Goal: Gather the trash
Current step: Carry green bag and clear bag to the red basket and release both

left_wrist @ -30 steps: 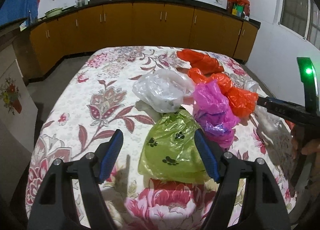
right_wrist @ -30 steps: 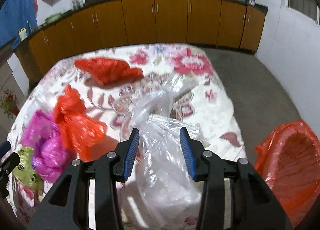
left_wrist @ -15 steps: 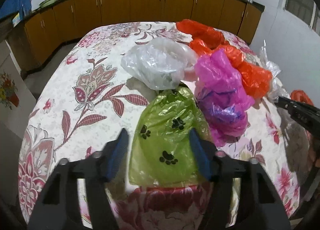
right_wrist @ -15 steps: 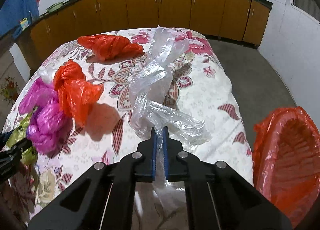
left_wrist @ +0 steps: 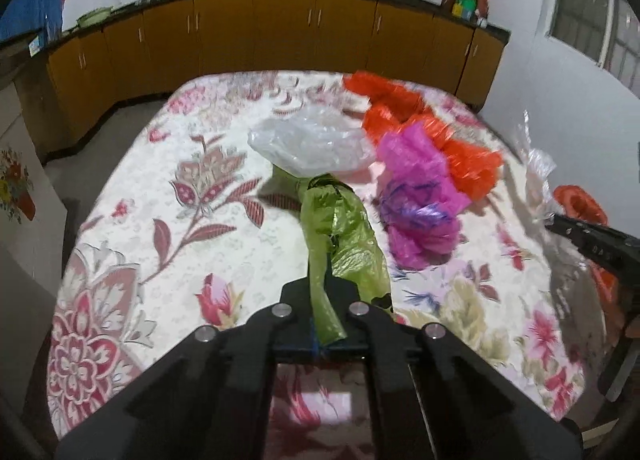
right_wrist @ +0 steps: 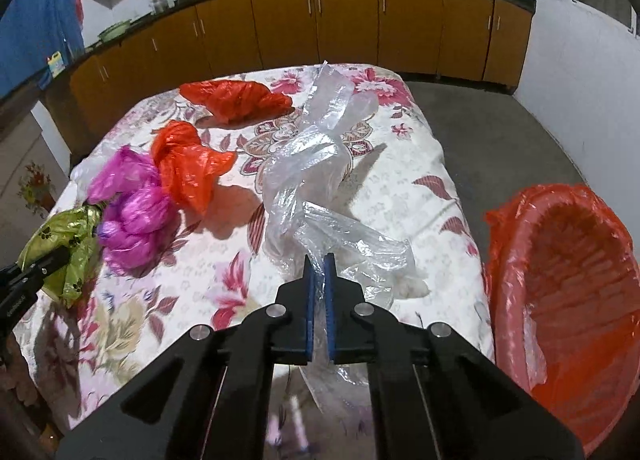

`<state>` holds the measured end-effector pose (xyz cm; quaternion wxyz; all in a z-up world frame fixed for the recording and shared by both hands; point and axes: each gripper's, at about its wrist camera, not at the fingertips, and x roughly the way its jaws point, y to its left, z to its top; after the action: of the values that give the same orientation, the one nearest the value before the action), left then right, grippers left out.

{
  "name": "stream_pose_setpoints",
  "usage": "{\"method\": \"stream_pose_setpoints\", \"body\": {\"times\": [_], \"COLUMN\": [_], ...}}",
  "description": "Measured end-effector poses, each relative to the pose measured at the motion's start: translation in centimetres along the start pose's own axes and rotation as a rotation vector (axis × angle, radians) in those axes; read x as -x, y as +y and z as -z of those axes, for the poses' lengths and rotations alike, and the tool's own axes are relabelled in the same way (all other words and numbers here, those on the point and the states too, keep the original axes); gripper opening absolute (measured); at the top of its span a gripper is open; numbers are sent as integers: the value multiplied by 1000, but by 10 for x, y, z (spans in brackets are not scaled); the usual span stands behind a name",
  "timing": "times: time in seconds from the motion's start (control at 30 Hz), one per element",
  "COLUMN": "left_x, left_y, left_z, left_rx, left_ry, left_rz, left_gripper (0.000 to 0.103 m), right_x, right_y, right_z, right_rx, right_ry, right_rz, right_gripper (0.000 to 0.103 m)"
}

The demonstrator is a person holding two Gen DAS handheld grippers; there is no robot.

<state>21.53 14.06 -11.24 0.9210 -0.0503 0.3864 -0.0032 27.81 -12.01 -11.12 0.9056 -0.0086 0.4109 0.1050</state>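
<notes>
Already you had both bags pinched above the bench.
Your left gripper (left_wrist: pixel 320 312) jaws had just clenched the green bag (left_wrist: pixel 340 228); your right gripper (right_wrist: pixel 318 280) held the clear bag (right_wrist: pixel 312 180) beside the red-lined bin (right_wrist: pixel 568 292).

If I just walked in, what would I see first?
Bright crumpled plastic bags on the flowery tablecloth: a pink bag beside an orange bag, and a red bag further back. The left gripper is shut on a green paw-print bag, and the right gripper is shut on a clear bag. Off the table's right edge waits a bin lined with orange plastic.
</notes>
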Motion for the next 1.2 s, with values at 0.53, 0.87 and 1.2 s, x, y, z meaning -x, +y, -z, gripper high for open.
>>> {"method": "stream_pose_setpoints", "body": {"times": [0.53, 0.87, 1.2], "left_x": [78, 117, 130], "left_y": [-12, -18, -45], "left_z": [-7, -25, -31], "left_rx": [-44, -44, -66], "left_ry": [-178, -278, -309], "left_rz": [26, 43, 93], "left_gripper": [3, 2, 2], "right_x": [56, 81, 113], "right_y": [9, 8, -3], "right_z": [9, 13, 16], "right_rx": [-11, -15, -36], "right_ry": [-86, -123, -175], "right_rz": [-64, -72, -58], "right_gripper": [5, 5, 5]}}
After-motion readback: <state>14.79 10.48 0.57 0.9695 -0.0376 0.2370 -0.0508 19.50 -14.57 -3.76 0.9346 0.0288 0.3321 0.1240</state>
